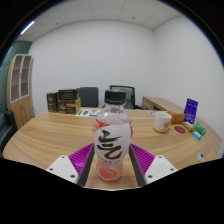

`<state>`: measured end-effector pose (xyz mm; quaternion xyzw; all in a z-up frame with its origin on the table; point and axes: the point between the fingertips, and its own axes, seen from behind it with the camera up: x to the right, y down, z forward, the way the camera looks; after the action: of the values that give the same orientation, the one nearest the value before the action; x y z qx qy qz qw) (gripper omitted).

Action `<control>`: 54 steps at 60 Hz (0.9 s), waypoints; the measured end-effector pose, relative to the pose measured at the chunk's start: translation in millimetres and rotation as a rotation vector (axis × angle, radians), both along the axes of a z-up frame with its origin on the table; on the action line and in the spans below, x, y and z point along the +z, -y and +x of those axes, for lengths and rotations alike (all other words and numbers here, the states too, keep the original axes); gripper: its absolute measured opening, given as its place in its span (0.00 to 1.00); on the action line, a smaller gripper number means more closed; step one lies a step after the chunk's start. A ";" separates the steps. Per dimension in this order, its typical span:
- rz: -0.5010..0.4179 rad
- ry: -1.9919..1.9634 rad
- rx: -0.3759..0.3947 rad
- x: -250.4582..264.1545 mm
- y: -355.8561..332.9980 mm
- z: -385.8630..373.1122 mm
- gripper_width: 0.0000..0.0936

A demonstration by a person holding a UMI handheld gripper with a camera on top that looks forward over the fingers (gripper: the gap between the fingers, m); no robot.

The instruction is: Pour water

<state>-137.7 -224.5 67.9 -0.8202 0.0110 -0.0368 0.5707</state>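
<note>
Bottle (112, 140) first: we see it upright between our two fingers, dark cap on top, a white label around its body and a pinkish tint at its base. The gripper (112, 168) has its magenta pads (78, 160) close against the bottle's sides, and the bottle seems to hang above the wooden table (50, 130) rather than stand on it, so we judge the fingers clenched on it, though the contact itself is hard to confirm at either side.

A white cup (161, 121) stands on the table beyond the bottle and off to the right, well apart from it; we take it as the likely target for the water.

Risks as we judge them: the cap appears to be on, so tilting now would pour nothing. The bottle is smooth and round, and held low on its body, so it could slip or swing between the pads as we tip it. The cup is small and light, so a careless approach could knock it or send water across the table, toward the blue box (190, 108) near it.

Writing: the label carries large dark brush-like characters; we cannot read them or name a brand.
</note>
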 end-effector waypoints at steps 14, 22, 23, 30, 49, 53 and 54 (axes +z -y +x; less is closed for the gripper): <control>0.016 -0.069 -0.015 -8.9 -13.7 -2.3 0.39; 0.008 -0.072 0.005 -8.4 -16.2 -3.9 0.34; 0.009 -0.072 0.012 -7.5 -17.0 -4.6 0.34; 0.025 -0.134 0.038 29.8 -32.6 -14.6 0.34; 0.184 -0.910 0.154 175.4 -129.6 -6.7 0.34; 0.190 -1.083 0.148 192.3 -154.1 9.2 0.34; 0.190 -1.123 0.146 194.3 -159.8 15.3 0.34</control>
<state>-122.4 -64.6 262.3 -0.6579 0.2590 0.4451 0.5495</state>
